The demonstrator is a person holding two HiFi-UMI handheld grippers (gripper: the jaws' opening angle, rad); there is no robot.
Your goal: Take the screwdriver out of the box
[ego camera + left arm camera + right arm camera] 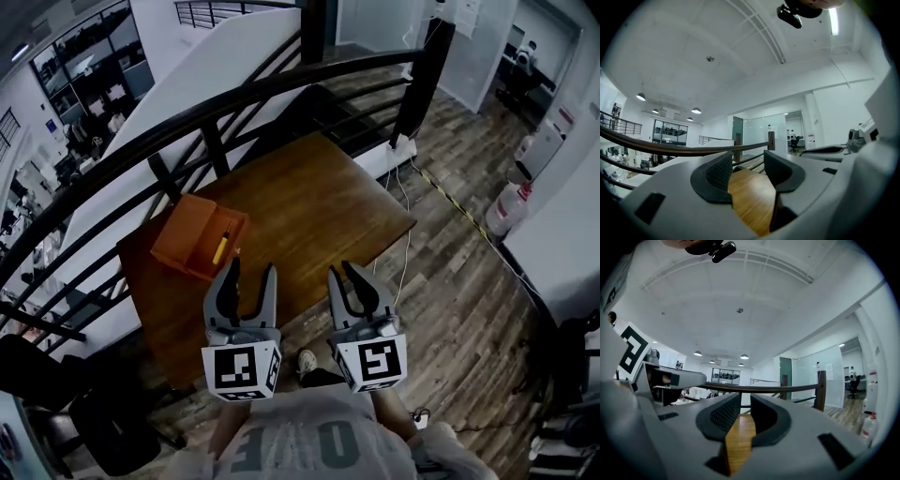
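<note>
With the left gripper (pixel 251 274) and the right gripper (pixel 341 274) both held with jaws apart and empty above the worktop's (pixel 319 202) near edge, the left one is better placed to reach into the open orange box (pixel 180 234) and pinch the yellow screwdriver (pixel 221 247) lying inside across its handle.

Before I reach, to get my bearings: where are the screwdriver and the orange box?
screwdriver (pixel 221 248), head view, its yellow handle.
orange box (pixel 181 234), head view, its bare left part.
</note>
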